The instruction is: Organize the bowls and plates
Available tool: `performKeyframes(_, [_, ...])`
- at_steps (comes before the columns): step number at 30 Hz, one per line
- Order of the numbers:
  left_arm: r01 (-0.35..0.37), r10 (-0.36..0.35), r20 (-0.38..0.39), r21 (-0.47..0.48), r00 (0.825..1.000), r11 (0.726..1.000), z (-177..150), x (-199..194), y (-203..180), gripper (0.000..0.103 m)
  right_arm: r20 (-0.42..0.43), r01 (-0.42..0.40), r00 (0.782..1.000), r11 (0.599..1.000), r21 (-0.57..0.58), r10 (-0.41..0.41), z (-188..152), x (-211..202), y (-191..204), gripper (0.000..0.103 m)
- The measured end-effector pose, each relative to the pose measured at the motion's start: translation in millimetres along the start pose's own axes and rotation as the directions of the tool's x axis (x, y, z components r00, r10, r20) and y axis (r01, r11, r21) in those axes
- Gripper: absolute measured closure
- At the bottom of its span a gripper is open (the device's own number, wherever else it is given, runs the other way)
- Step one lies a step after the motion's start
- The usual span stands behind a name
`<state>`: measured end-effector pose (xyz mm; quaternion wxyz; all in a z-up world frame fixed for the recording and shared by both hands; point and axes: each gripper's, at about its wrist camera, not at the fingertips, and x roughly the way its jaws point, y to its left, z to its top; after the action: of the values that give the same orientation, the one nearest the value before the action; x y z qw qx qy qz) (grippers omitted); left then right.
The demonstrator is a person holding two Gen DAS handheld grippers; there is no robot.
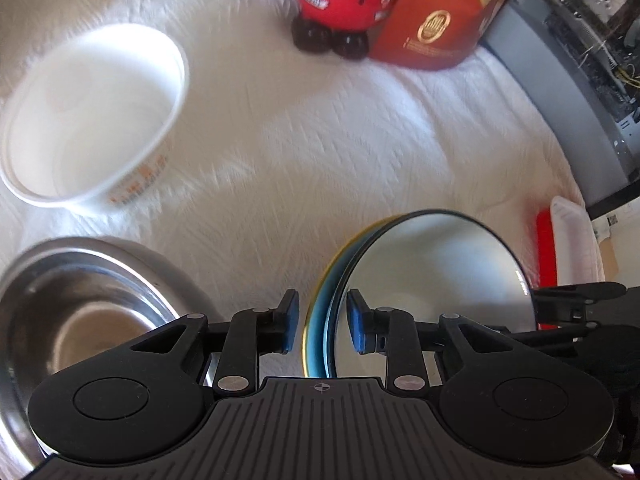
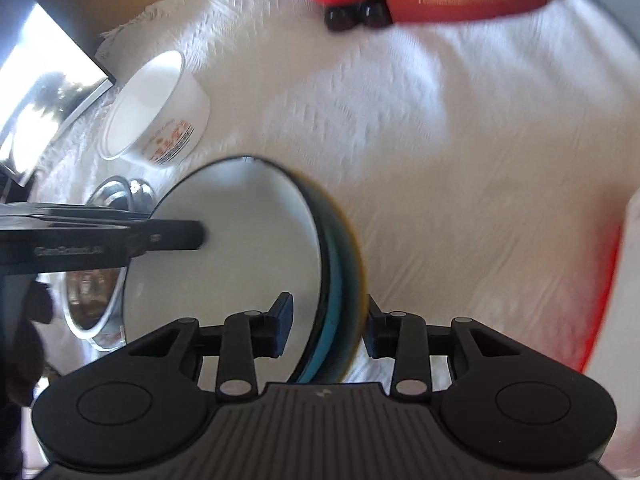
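Left wrist view first. Looking along the left gripper point(image 1: 322, 323), blue pads either side of the rim of a stack of plates point(image 1: 424, 272) held up on edge. Small gaps visible between pads and rim, so can't tell if actually clamped or just straddling. Looks like 3 plates: pale glossy face with a dark rim in front, a teal one behind, a yellow edge at the back. Probably stood upright like this so all 3 move as one bundle. Left of the stack: a steel bowl point(image 1: 76, 312) close by, and beyond it a white bowl point(image 1: 96, 116) with orange print, both on the white tablecloth point(image 1: 320, 152). Far behind the stack, a red toy figure point(image 1: 340, 4) and a red box point(image 1: 436, 20). Right of the stack, a red and white container point(image 1: 564, 240).

Right wrist view. Right gripper point(image 2: 327, 330) spread wider, fingers clearly off the plates on both sides, rim sitting between them, so not gripping. Guessing just guarding the other edge against tipping. Same stack here, grey-white face turned left, teal and yellow edges on the right. Other gripper's black finger reaches in over the face from the left. Steel bowl and white bowl left of the stack, toy and box far behind.
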<state>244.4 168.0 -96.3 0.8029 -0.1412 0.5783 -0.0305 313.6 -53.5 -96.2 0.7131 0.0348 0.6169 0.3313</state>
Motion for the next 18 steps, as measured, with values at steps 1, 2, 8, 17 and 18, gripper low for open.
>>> performKeyframes(1, [0.011,-0.011,-0.005,-0.002,1.0,1.0,-1.0,2.2,-0.1,0.073,-0.006,-0.01,1.0,1.0,0.007,0.01,-0.8,1.6,-0.9,0.065])
performKeyframes(2, [0.019,-0.019,-0.005,-0.004,1.0,1.0,-1.4,3.3,-0.3,0.072,-0.008,-0.013,1.0,1.0,0.003,0.013,-0.8,2.4,-1.2,0.065])
performKeyframes(8, [0.03,-0.032,-0.025,-0.082,0.999,0.996,-1.5,5.4,6.9,0.072,-0.026,-0.026,0.999,1.0,-0.006,0.026,4.8,2.0,-0.4,0.065])
performKeyframes(17, [0.081,-0.085,-0.02,-0.166,0.996,0.983,-8.6,3.2,18.7,0.074,0.009,0.016,1.0,0.998,-0.068,-0.015,34.1,7.5,11.4,0.065])
performKeyframes(18, [0.096,-0.099,-0.012,-0.171,0.995,0.981,-8.9,0.9,19.3,0.074,0.007,0.025,1.0,0.997,-0.069,-0.025,34.8,7.9,11.2,0.065])
